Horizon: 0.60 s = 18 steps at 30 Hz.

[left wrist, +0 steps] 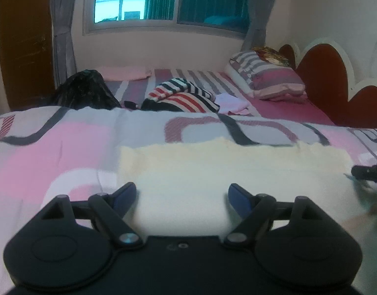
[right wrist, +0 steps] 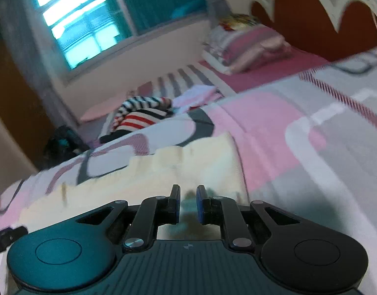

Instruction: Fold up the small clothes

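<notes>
So there's a cream cloth [left wrist: 232, 169] spread flat on the patterned bedspread [left wrist: 53, 152], and I'll place everything off that cloth; the left gripper [left wrist: 182, 196] hangs over its near edge with the jaws spread wide and nothing between them, cloth just showing in the gap; the right gripper [right wrist: 188, 204] is over the cloth's right-hand end, near the corner, jaws nearly together with only a narrow slit left; there's something pale and teal-shadowed in that slit but the shot is smeared, so I honestly can't tell if it's pinching fabric or not; in the left wrist view the right gripper's tip pokes in at the cloth's right edge. Beyond the far edge of the cloth sits a striped pile of clothes [left wrist: 183, 95]; a dark bag [left wrist: 85, 88] lies to the left of that pile, a small pale pink folded piece [left wrist: 232, 103] to its right; further right of the cloth, a striped pillow [left wrist: 267, 78] rests against the red scalloped headboard [left wrist: 323, 78]; a window [left wrist: 163, 0] sits on the wall well behind the cloth.
</notes>
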Each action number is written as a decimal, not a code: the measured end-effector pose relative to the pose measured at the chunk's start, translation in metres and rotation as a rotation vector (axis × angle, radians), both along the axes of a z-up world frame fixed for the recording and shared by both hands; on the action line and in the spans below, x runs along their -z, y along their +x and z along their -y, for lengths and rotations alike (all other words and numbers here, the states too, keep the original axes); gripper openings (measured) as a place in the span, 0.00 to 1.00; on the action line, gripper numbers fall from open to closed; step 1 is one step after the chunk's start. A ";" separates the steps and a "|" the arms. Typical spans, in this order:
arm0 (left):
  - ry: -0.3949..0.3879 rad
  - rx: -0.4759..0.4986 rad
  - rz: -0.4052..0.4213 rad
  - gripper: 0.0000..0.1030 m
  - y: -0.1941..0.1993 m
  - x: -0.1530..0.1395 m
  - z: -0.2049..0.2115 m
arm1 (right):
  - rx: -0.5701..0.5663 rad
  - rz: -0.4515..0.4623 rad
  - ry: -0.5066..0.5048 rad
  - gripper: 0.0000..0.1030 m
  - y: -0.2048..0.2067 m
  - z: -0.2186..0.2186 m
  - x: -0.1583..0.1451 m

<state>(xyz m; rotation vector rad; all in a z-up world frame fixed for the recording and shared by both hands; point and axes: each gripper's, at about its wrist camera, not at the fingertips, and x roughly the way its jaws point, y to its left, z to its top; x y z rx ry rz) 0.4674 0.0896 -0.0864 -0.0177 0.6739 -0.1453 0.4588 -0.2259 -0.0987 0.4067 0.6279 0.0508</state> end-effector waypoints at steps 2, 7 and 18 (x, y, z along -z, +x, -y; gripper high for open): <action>0.013 0.010 -0.007 0.78 -0.012 0.000 0.007 | -0.066 0.008 -0.036 0.13 -0.015 -0.007 -0.004; 0.021 -0.002 -0.084 0.80 -0.017 0.016 0.001 | -0.098 -0.064 -0.238 0.13 -0.035 -0.028 0.008; 0.070 0.017 -0.109 0.78 -0.084 -0.014 -0.011 | -0.085 -0.036 -0.138 0.13 -0.119 -0.018 -0.029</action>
